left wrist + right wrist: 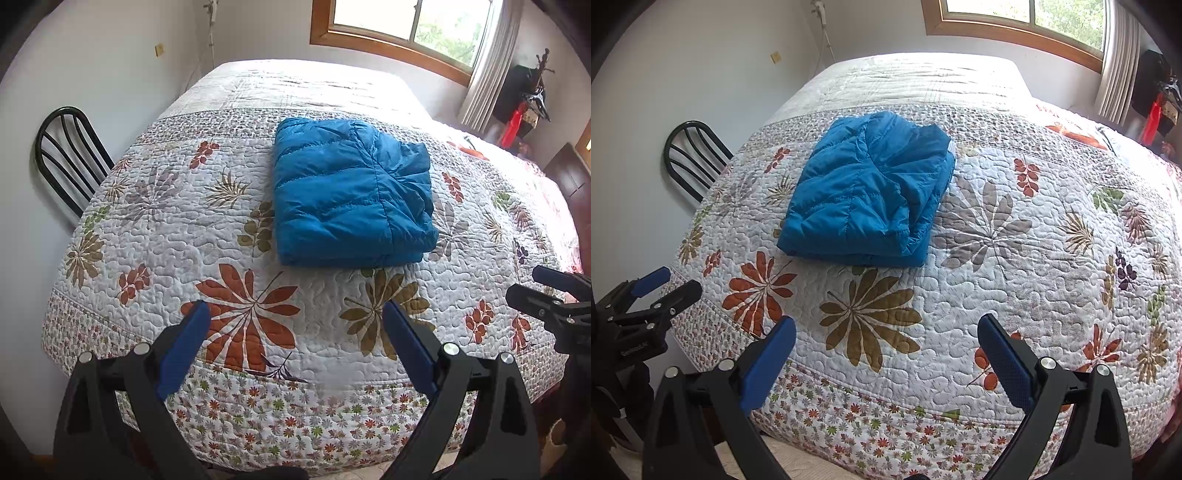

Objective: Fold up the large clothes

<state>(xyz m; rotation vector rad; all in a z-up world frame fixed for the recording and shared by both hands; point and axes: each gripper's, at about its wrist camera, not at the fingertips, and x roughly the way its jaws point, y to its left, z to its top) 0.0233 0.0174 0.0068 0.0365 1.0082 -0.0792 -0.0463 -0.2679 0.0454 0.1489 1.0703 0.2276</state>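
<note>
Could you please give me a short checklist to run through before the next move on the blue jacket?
1. Jacket folded into a compact block: ok; it lies as a thick rectangle on the quilt.
2. Left claw open and holding nothing: ok.
3. Right claw open and holding nothing: ok.
4. Both claws off the jacket: ok; each sits over the bed's near edge, short of it.
5. Loose sleeve or hem sticking out: cannot tell; the far side is hidden, and the right edge looks bunched.
6. Quilt beside the jacket bare: ok; only the printed pattern shows.
</note>
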